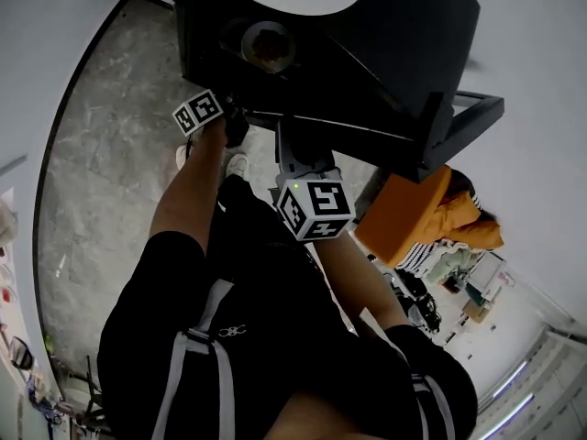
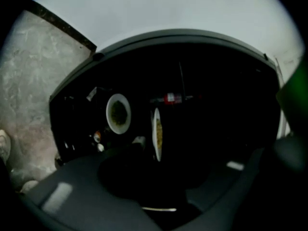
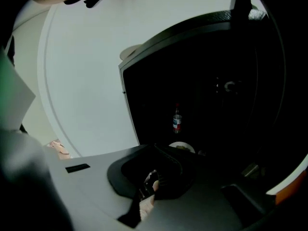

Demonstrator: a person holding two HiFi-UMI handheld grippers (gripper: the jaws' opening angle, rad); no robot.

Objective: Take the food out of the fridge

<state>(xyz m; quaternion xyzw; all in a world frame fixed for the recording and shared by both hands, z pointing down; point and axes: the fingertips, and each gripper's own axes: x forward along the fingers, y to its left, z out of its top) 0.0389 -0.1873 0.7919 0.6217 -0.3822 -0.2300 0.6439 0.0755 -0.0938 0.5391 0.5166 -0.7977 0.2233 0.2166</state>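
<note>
The black fridge (image 1: 404, 53) stands open on a grey marbled floor (image 1: 110, 181), and the food is still inside it. The interior is dark, so little of the shelving can be made out.

In the left gripper view, which is rolled to one side, two dishes show in the dark compartment. One is a white plate of greenish food (image 2: 118, 113), turned face-on to the camera. Just beside it is a second white plate (image 2: 157, 134), seen edge-on, with yellowish food on it. Near them is a bottle with a red label (image 2: 172, 98); nothing shows how full it is. The right gripper view shows the same bottle upright at the back of the compartment, with the rim of a white plate holding some food in front of it. From the head view only one round dish of brownish food is visible through the fridge opening, and it cannot be told which of the two plates this is.

The left gripper (image 1: 234, 126) is held out towards the fridge opening. Its jaws stand apart with nothing between them, and the plates lie beyond them, not touched. The right gripper (image 1: 289, 140) sits lower and nearer the person's body, angled down towards the fridge. Its jaws are closed together and hold nothing.

An orange cloth (image 1: 426, 214) lies beside the fridge, on the person's right.
</note>
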